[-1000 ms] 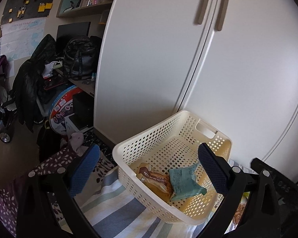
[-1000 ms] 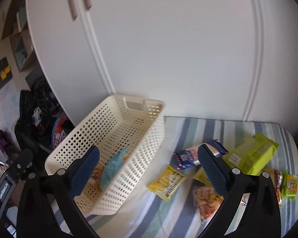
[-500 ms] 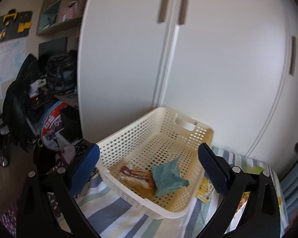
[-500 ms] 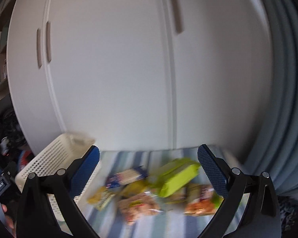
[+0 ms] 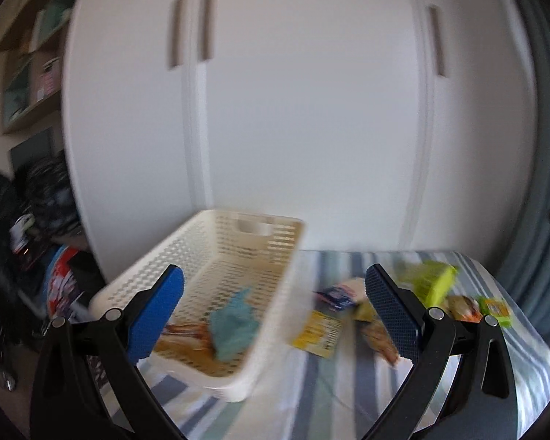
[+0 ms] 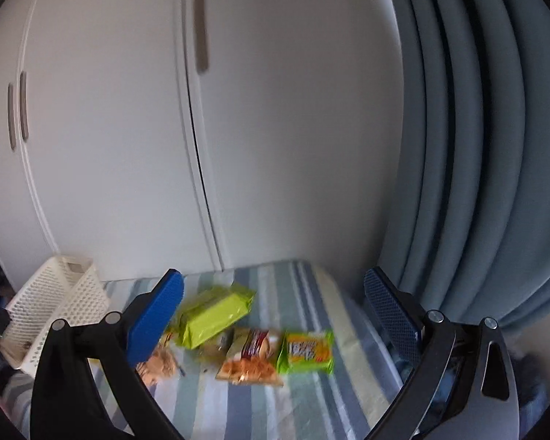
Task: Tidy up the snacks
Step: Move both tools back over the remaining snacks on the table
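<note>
Snacks ahead: my right gripper (image 6: 273,315), jaws wide and empty, faces the small green-and-yellow foil packet (image 6: 307,351) lying flat just beyond; cream perforated plastic basket (image 6: 51,300) sits far left, nearer my equally open left gripper (image 5: 273,315).

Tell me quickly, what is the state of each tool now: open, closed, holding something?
Left tool: open, holding nothing.
Right tool: open, holding nothing.

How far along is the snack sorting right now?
Early. Two packets, a teal one included, already lie in the basket. Both the left gripper and right gripper are open and empty. Left: lime bag, green packet and others on the striped cloth.
</note>
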Action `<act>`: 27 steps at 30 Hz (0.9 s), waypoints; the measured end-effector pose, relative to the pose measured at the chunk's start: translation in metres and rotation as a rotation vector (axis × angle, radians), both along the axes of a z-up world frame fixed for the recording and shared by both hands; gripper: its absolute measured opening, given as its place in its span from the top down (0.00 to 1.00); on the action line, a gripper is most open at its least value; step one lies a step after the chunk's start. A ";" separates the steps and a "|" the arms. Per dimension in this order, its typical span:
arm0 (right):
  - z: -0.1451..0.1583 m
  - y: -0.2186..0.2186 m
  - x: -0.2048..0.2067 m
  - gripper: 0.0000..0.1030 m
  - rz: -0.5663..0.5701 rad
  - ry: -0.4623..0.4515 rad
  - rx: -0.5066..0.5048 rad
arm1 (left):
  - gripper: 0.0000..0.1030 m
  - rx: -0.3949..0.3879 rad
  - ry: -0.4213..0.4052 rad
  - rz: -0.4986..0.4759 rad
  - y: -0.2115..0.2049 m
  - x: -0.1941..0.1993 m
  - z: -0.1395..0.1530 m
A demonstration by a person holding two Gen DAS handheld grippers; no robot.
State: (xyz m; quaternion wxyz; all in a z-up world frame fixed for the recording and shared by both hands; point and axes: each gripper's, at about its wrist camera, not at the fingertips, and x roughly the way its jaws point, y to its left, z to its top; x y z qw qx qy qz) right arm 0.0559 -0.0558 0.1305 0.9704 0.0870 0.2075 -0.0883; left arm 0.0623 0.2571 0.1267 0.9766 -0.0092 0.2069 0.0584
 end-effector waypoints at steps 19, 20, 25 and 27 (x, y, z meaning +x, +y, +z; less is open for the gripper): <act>-0.013 -0.050 -0.033 0.05 -0.088 -0.089 -0.032 | 0.02 0.126 0.318 -0.402 -0.112 0.065 -0.059; -0.014 -0.050 -0.031 0.05 -0.081 -0.073 -0.039 | 0.02 0.121 0.357 -0.416 -0.115 0.075 -0.066; -0.026 -0.058 -0.024 0.05 -0.031 -0.009 0.018 | 0.02 0.131 0.477 -0.449 -0.125 0.104 -0.093; -0.032 -0.064 -0.019 0.05 -0.018 0.016 0.071 | 0.02 0.113 0.511 -0.461 -0.127 0.113 -0.101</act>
